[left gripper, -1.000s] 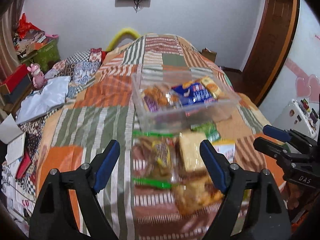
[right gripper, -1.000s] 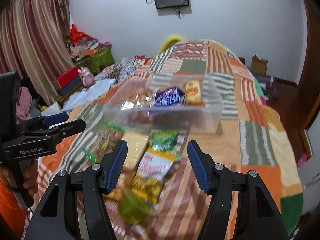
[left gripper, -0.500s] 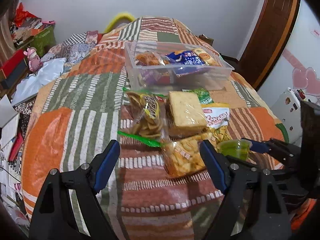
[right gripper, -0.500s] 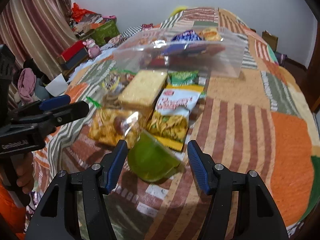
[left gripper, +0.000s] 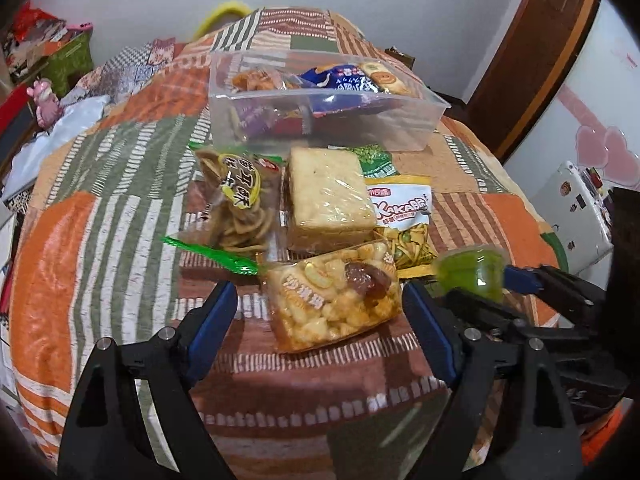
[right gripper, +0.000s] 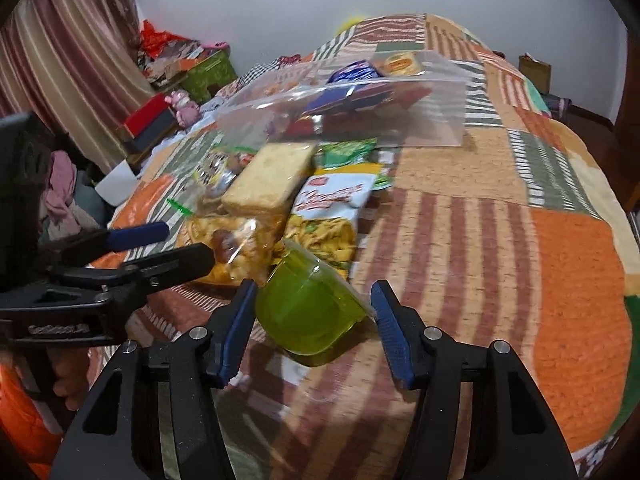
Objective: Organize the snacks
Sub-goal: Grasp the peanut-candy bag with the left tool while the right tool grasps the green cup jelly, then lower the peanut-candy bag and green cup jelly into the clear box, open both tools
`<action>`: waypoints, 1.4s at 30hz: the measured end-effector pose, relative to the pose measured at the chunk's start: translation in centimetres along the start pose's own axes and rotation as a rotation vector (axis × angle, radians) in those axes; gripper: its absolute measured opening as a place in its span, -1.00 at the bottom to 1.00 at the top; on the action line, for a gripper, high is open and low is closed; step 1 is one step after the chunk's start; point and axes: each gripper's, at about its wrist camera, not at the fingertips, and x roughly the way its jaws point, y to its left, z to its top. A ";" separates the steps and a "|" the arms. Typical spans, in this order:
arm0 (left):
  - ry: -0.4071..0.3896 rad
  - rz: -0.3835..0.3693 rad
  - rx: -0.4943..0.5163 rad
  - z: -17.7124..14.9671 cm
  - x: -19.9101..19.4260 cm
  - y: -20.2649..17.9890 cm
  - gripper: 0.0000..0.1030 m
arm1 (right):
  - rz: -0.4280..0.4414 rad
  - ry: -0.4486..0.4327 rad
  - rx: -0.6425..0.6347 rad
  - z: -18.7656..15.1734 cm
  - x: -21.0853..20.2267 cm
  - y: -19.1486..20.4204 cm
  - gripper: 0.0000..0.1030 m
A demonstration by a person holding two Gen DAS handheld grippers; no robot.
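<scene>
Both grippers have dropped closer to the snacks. The right gripper (right gripper: pixel 314 322) now straddles the green jelly cup (right gripper: pixel 308 312), fingers apart (not squeezing it); the left gripper (left gripper: pixel 320 320), spread wide, frames the puffed-snack bag (left gripper: pixel 334 300). The clear bin (left gripper: pixel 324 100) sits beyond, mid-bedspread (right gripper: pixel 480 220).

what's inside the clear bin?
Clear bin holds a blue packet, a yellow biscuit pack and orange snacks; purple and red wrappers lie lower, mostly covered.

I am in a home bedroom: a bed under a patchwork quilt (right gripper: pixel 500 216), striped curtains (right gripper: pixel 68 60), a pink plush toy (left gripper: pixel 45 96), heart stickers (left gripper: pixel 604 152) on the wall.
</scene>
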 end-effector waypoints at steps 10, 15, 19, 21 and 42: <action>0.044 0.026 -0.021 0.0 3.0 -1.2 0.61 | -0.025 -0.062 0.048 0.6 -2.6 -2.5 0.06; 0.031 0.013 -0.029 0.0 2.4 -0.8 0.50 | -0.024 -0.079 0.050 1.1 -3.0 -2.7 0.06; 0.003 0.010 -0.014 -0.1 1.2 -0.6 0.49 | -0.021 -0.091 0.047 1.6 -3.1 -2.6 0.06; -0.023 0.007 -0.013 0.2 0.3 -0.6 0.49 | -0.017 -0.096 0.043 2.0 -3.1 -2.5 0.06; -0.232 -0.013 -0.033 9.9 -2.5 1.5 0.49 | -0.052 -0.212 -0.050 10.2 -2.0 -1.7 0.06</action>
